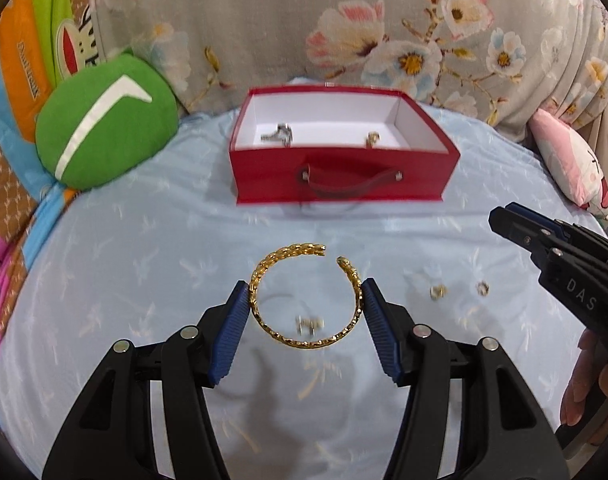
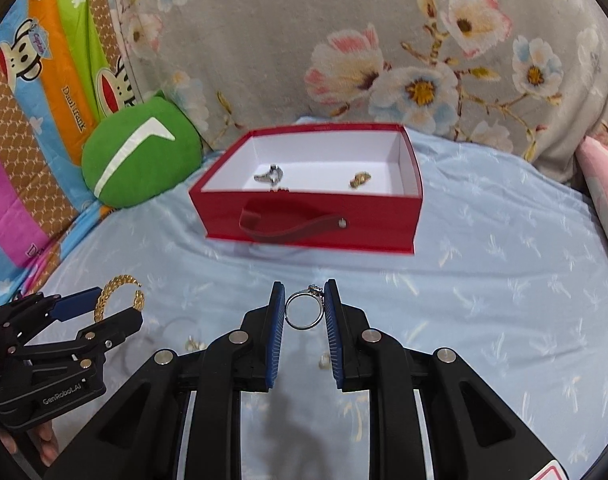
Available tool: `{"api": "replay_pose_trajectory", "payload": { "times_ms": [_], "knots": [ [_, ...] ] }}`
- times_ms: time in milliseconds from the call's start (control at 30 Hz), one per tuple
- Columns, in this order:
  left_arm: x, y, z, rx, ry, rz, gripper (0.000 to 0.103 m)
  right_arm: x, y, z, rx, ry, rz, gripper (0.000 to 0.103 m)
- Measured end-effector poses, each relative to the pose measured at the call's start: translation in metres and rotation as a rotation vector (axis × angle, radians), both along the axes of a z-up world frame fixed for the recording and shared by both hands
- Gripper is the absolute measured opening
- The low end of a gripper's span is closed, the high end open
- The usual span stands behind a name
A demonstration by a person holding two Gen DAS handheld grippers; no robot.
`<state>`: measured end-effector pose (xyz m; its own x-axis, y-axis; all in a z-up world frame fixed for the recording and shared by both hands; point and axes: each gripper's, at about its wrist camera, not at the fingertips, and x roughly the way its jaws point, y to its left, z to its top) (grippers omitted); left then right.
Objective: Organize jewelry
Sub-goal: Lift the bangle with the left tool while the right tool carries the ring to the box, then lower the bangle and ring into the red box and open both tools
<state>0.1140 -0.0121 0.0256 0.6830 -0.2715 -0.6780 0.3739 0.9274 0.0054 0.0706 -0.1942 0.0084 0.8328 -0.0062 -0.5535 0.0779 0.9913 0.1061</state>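
- Behind everything hangs a grey flowered cloth, and the work lies on a bed with a pale blue sheet; a green cushion rests at the left.
- On the sheet stands an open red box, its handle side toward me. Inside, on the white floor, I see a silver piece and a small gold piece, well apart, so the box looks like the place for collecting.
- My left gripper has its fingers closed on the gold bangle, pressing it from both sides, with the bangle's gap turned away toward the box. The bangle seems lifted over the sheet, I judge, because a shadow falls below it.
- My right gripper has its fingers clamped on a silver ring, the stone on top. Holding it by the band keeps the stone free, I think.
- Loose small pieces lie on the sheet: one under the bangle, two at the right. They are blurred; I cannot say what they are.
- Both grippers point to the box, so I judge the next step is carrying bangle and ring into it.
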Motion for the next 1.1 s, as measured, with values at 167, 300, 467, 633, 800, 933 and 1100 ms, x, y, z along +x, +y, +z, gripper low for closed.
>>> {"api": "replay_pose_trajectory", "payload": {
  "times_ms": [167, 300, 467, 633, 800, 933, 1100],
  "knots": [
    [0.034, -0.011, 0.031, -0.005, -0.077, 0.005, 0.056, 0.029, -0.01, 0.029, -0.003, -0.054, 0.008, 0.018],
    [0.07, -0.021, 0.049, -0.028, -0.103, 0.007, 0.056, 0.063, -0.021, 0.044, -0.001, -0.067, 0.013, 0.018],
    [0.122, -0.043, 0.061, -0.021, -0.131, 0.0, 0.056, 0.119, -0.035, 0.053, -0.006, -0.06, 0.026, 0.018],
    [0.179, -0.071, 0.07, -0.015, -0.134, -0.039, 0.056, 0.177, -0.05, 0.057, 0.005, -0.028, 0.034, 0.018],
    [0.243, -0.109, 0.062, 0.01, -0.101, -0.063, 0.056, 0.238, -0.072, 0.052, 0.047, 0.03, 0.024, 0.018],
    [0.292, -0.131, 0.043, 0.004, -0.021, -0.069, 0.056, 0.282, -0.089, 0.043, 0.049, 0.084, 0.003, 0.018],
    [0.332, -0.15, 0.017, 0.043, 0.034, -0.058, 0.056, 0.323, -0.104, 0.02, 0.043, 0.164, -0.011, 0.018]
  ]
}}
